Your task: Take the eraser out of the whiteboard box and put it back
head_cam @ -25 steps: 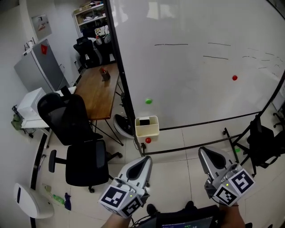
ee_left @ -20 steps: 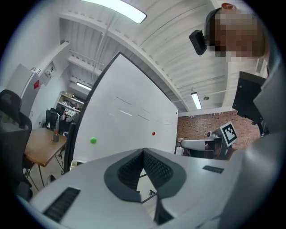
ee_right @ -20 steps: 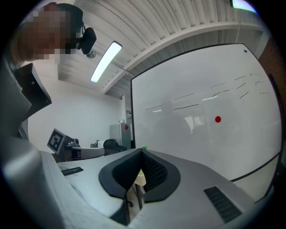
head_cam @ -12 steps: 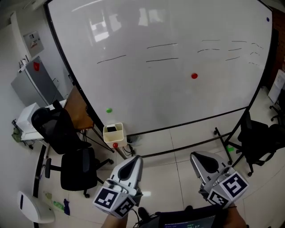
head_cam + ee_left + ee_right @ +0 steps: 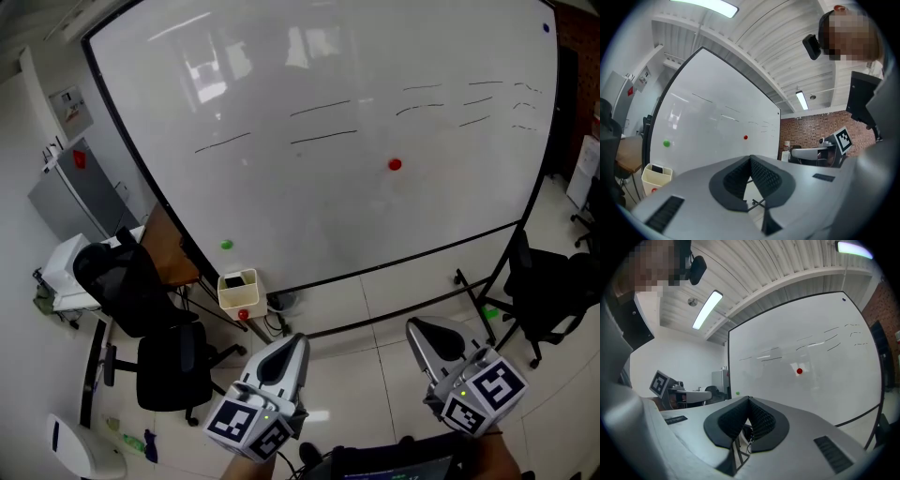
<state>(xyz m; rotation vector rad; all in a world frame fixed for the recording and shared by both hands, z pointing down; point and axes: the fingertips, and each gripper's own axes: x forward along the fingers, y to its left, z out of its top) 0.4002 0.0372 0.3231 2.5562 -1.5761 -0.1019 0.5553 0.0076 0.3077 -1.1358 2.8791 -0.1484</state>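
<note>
left gripper [image 5: 292, 339] and right gripper [image 5: 420, 328] both closed and empty, facing whiteboard [image 5: 328, 112], cream whiteboard box [image 5: 236, 298] low left (eraser [image 5: 236, 279] inside), black office chair [image 5: 173, 364] near it

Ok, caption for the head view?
Left gripper and right gripper, both shut, face the whiteboard; eraser sits in its box.

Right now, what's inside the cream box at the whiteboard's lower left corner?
A dark block, likely the eraser, sits at the open top of the box. The box's walls hide whatever lies under or beside it.
</note>
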